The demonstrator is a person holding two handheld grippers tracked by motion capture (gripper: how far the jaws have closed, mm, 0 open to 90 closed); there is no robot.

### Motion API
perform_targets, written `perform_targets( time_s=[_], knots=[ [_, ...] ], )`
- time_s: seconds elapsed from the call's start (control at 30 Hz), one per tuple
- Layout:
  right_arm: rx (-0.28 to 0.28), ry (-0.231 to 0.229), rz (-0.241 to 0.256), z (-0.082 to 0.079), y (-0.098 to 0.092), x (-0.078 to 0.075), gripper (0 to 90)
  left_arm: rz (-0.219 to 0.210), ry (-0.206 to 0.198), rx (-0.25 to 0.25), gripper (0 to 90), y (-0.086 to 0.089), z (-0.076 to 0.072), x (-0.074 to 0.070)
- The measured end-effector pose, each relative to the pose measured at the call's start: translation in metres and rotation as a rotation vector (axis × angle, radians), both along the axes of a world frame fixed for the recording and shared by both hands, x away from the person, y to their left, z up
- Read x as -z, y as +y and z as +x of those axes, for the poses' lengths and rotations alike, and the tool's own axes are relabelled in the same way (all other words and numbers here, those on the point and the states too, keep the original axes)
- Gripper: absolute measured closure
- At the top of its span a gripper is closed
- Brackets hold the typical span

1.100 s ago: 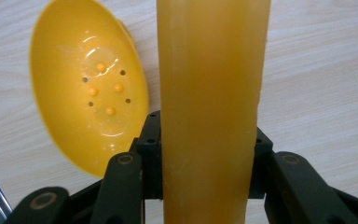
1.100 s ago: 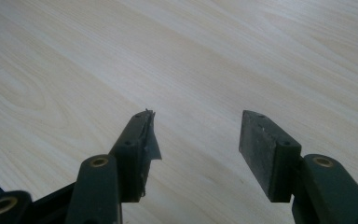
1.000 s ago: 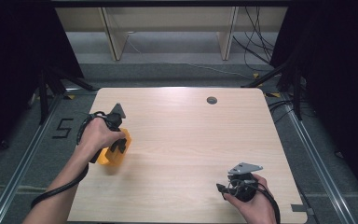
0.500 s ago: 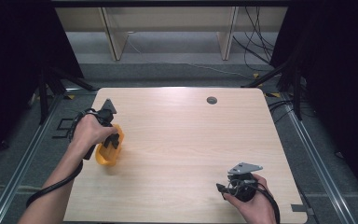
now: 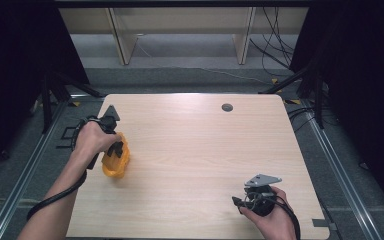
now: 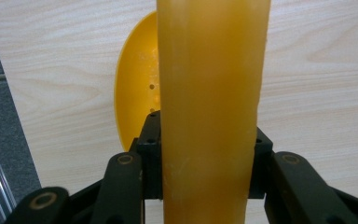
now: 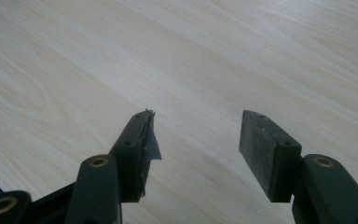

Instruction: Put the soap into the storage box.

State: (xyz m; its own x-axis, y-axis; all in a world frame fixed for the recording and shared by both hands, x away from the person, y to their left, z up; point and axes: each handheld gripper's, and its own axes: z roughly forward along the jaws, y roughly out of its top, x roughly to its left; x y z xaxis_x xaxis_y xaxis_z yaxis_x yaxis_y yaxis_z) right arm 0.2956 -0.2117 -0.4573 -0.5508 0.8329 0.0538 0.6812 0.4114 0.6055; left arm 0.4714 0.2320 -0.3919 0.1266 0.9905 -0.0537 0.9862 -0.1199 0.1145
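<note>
Scoop (image 5: 115,161): yellow-orange plastic, held at the table's (image 5: 200,150) 9 o'clock edge. Left gripper (image 5: 111,150): jaws closed on the scoop's handle (image 6: 212,93), which runs up between them in the left gripper view; the bowl (image 6: 137,93) shows behind it, toward 10 o'clock, with 2 small holes visible. Whether the bowl touches the wood or hangs just above it cannot be told.

Right gripper (image 7: 196,140): jaws well apart, nothing between them, bare wood ahead. It sits near the table's 5 o'clock corner in the person's hand (image 5: 270,220), well apart from the scoop. Torn padding shows on its left pad (image 7: 147,140).

Other item: dark round grommet (image 5: 227,107) at 12 o'clock, clear of the work.

Step in hand, as judged: carrying or setting down the scoop with the left gripper.

Handling notes:
1. Grip sits low on a smooth, broad handle; keep the squeeze steady so it cannot swivel.
2. Lower the bowl flat before letting go, or it may roll.
3. Keep away from the 9 o'clock edge; move toward centre.
4. Right gripper should stay parked.
</note>
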Motion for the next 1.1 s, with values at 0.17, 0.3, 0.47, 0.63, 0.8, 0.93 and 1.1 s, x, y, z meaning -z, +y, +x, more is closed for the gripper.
perform_targets(
  time_s=[0.17, 0.3, 0.47, 0.63, 0.8, 0.93, 1.1],
  knots=[
    [-0.009, -0.003, -0.001, 0.001, 0.0, 0.0, 45.9, 0.008, 0.002, 0.008, 60.3, 0.003, 0.003, 0.006],
    [-0.006, 0.001, 0.002, 0.001, 0.001, 0.001, 45.8, 0.016, 0.011, 0.002, 60.2, 0.004, 0.005, 0.013],
    [-0.007, 0.003, 0.002, 0.001, 0.001, 0.001, 45.8, 0.022, 0.021, -0.007, 60.2, 0.007, 0.007, 0.019],
    [-0.009, 0.007, 0.0, 0.001, 0.001, 0.001, 45.8, 0.052, 0.073, 0.061, 60.2, 0.012, 0.01, 0.022],
    [-0.01, 0.008, 0.0, 0.001, 0.002, 0.001, 45.7, 0.058, 0.067, 0.081, 60.2, 0.012, 0.011, 0.028],
    [-0.006, 0.013, 0.004, 0.0, 0.002, 0.002, 45.7, 0.059, 0.063, 0.087, 60.1, 0.011, 0.011, 0.028],
    [-0.013, 0.009, -0.002, 0.001, 0.002, 0.002, 45.6, 0.063, 0.054, 0.062, 57.9, 0.008, 0.008, 0.028]
  ],
)
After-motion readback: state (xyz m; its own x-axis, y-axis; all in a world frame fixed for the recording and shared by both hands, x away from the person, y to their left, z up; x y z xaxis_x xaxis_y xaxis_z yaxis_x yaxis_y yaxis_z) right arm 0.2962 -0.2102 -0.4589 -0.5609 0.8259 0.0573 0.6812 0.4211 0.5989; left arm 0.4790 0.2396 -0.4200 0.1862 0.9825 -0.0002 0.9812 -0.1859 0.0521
